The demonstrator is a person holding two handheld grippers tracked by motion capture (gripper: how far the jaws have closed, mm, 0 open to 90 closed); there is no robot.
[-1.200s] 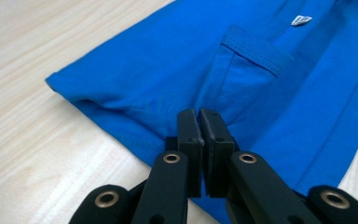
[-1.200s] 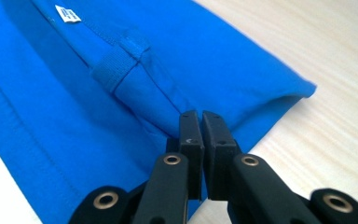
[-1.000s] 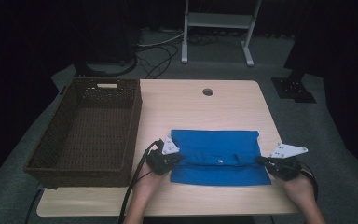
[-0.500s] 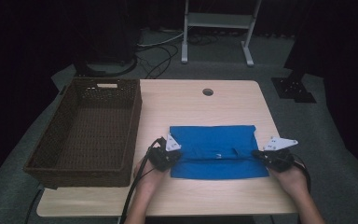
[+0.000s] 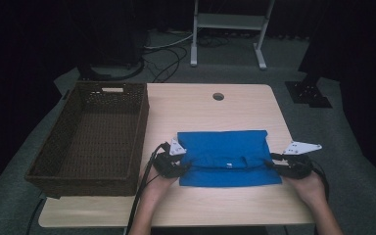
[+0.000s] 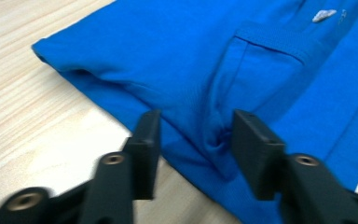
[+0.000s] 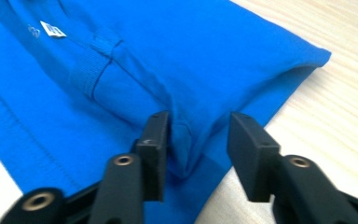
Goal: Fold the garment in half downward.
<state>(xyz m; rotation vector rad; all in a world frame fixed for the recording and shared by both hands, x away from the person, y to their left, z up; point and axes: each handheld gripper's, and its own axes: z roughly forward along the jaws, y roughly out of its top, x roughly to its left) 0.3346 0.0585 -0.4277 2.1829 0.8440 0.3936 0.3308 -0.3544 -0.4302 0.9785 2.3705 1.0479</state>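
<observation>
So the blue shirt (image 5: 227,157) is folded into a neat rectangle near the front of the table (image 5: 215,112). The wicker basket (image 5: 95,132) at its left probably comes next. Left gripper (image 6: 193,135) has just let go, jaws half open around the folded edge. Right gripper (image 7: 198,140), same deal on its end.

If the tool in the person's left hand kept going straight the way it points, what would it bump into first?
Most likely the blue shirt. The left tool has just opened its jaws, and a pinched fold of that cloth sits right between them, with more folded shirt beyond on the table. Exact depth is hard to judge.
</observation>
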